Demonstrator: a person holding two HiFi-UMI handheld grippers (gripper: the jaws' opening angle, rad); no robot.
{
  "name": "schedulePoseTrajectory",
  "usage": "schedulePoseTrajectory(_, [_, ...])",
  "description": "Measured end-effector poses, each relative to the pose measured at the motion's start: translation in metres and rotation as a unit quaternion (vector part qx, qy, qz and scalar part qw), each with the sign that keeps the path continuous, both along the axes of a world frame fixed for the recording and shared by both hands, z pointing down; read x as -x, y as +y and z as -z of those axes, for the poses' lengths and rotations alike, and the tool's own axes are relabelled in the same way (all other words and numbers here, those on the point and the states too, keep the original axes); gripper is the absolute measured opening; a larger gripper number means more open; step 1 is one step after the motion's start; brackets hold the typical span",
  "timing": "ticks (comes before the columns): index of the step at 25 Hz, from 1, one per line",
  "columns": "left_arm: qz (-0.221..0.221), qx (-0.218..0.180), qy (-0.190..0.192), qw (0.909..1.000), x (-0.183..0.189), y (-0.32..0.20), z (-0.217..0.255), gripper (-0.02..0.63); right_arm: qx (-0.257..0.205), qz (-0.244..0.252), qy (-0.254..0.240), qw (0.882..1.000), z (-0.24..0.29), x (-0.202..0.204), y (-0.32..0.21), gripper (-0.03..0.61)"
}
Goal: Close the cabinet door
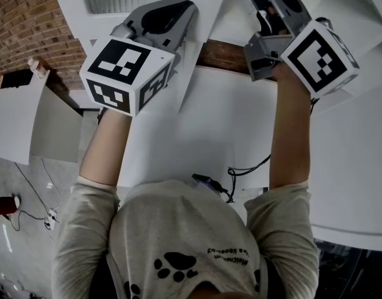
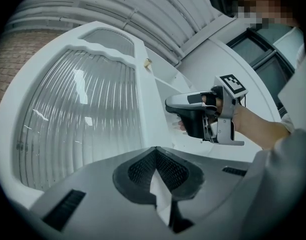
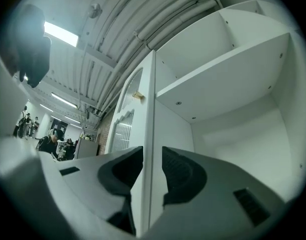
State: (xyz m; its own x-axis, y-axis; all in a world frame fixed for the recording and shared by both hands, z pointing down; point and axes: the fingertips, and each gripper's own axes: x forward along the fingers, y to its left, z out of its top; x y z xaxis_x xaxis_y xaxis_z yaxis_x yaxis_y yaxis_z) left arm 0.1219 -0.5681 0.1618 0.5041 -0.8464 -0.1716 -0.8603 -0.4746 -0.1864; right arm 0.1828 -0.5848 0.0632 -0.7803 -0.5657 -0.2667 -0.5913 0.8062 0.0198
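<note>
My right claw point(image 3: 152, 149) is closed on the free edge of the door point(image 3: 149, 109), one pad on each face. That edge runs up the centre of the right gripper view. The door stands open, swung out from the cabinet point(image 3: 227, 79), which fills the right of that frame. My left claw point(image 2: 155, 151) is narrow, tips together, just beside the door's ribbed glass point(image 2: 78, 119) at the left of its view.

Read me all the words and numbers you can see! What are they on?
Shirt print: a line of words beside paw prints, upside down and too small to read.
Left marker cube and right marker cube: black-and-white square patterns only, no letters or numbers.
No text here can actually be read.
</note>
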Motion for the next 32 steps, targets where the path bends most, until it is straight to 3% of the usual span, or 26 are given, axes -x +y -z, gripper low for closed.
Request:
schedulePoseTrajectory(8, [-0.005, 0.001, 0.008, 1.0000, 0.002, -0.004, 0.002, 0.009, 0.003, -0.025, -0.007, 1.000, -0.005, -0.016, 0.000, 0.103])
schedulePoseTrajectory(15, [-0.002, 0.003, 0.010, 0.9999, 0.001, -0.003, -0.001, 0.009, 0.007, -0.068, -0.019, 0.997, -0.020, -0.038, 0.011, 0.014])
schedulePoseTrajectory(25, [0.017, 0.016, 0.010, 0.9997, 0.004, -0.008, -0.001, 0.009, -0.001, -0.091, 0.009, 0.996, -0.044, -0.040, 0.038, 0.009])
schedulePoseTrajectory(32, [0.019, 0.009, 0.007, 0.9998, -0.003, 0.026, 0.003, 0.009, 0.000, -0.093, 0.002, 0.996, -0.055, -0.043, 0.066, 0.009])
